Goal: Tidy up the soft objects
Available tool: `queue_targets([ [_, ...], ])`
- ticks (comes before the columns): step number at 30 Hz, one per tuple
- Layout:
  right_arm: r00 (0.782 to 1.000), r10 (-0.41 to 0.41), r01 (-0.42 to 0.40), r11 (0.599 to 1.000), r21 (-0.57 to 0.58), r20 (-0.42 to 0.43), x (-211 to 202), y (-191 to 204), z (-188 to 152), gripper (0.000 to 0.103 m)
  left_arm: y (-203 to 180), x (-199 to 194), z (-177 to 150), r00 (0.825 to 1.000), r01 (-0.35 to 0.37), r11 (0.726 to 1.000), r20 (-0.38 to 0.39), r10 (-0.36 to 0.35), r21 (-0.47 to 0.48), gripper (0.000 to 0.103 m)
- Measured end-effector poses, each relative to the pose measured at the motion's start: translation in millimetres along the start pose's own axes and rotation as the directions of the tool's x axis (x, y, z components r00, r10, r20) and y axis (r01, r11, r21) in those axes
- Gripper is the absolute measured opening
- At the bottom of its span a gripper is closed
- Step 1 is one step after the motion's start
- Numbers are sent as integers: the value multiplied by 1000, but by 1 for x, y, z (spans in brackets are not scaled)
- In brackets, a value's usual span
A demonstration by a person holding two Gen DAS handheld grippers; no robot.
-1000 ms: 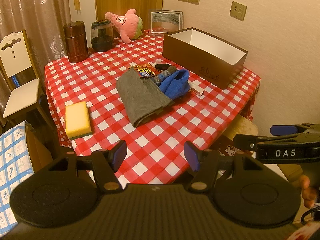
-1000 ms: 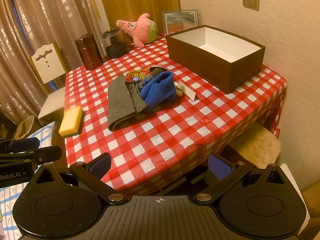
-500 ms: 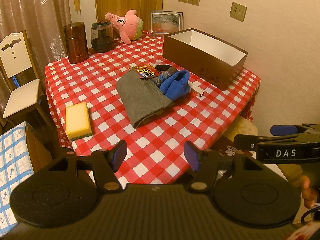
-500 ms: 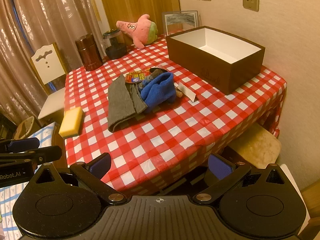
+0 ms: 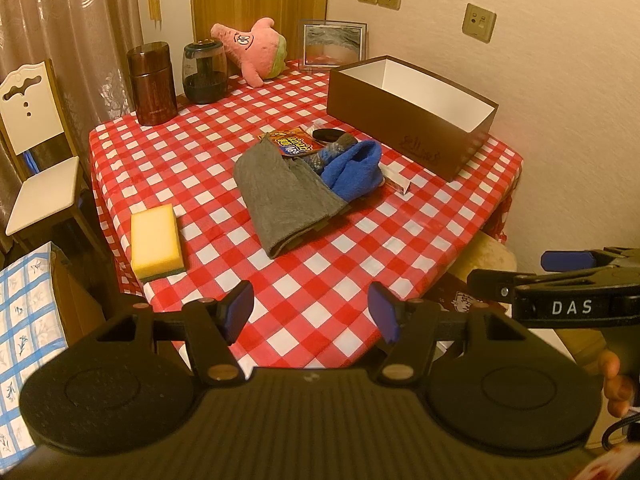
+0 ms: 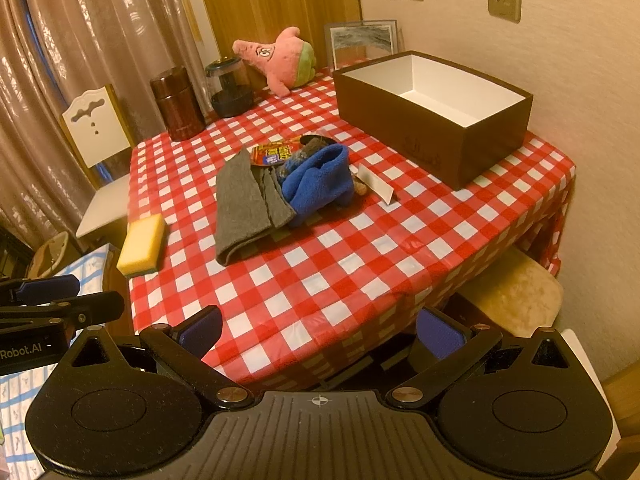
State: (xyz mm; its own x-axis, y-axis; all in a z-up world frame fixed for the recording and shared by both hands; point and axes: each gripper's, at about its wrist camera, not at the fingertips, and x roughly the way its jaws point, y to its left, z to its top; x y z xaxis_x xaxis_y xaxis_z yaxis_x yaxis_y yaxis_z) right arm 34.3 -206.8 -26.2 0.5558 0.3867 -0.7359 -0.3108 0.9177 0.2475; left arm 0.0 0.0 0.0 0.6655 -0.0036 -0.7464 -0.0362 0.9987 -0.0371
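A folded grey cloth (image 5: 286, 196) (image 6: 248, 204) lies mid-table with a blue fleece piece (image 5: 354, 174) (image 6: 318, 184) and a dark patterned sock (image 5: 328, 152) against it. A yellow sponge (image 5: 156, 242) (image 6: 142, 244) sits near the left edge. A pink plush star (image 5: 260, 50) (image 6: 282, 58) leans at the back. An open, empty brown box (image 5: 412, 120) (image 6: 434, 128) stands at the right. My left gripper (image 5: 310, 312) and right gripper (image 6: 320, 332) are both open and empty, held off the table's near edge.
Red checked tablecloth (image 5: 320, 280) covers the table. A snack packet (image 5: 294, 144), a white slip (image 6: 376, 188), a brown canister (image 5: 152, 84), a glass jar (image 5: 205, 72) and a picture frame (image 5: 334, 44) are on it. A chair (image 5: 36, 152) stands left; a cushioned stool (image 6: 516, 300) right.
Both views have drifted very slightly back from the table. Nothing on the table has moved and both grippers stay open.
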Motion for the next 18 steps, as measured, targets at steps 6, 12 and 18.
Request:
queue_targets([
  [6,1000,-1,1,1000,1,1,1,0,1,103,0,0,0,1000,0,1000,-1,0,-1,61],
  [12,1000,-1,1,1000,1,0,3,1,1,103,0,0,0,1000,0,1000,-1,0,-1,61],
  [18,1000,0,0,1000,1,0,6,3,1,103,0,0,0,1000,0,1000,-2,0,-1,61],
])
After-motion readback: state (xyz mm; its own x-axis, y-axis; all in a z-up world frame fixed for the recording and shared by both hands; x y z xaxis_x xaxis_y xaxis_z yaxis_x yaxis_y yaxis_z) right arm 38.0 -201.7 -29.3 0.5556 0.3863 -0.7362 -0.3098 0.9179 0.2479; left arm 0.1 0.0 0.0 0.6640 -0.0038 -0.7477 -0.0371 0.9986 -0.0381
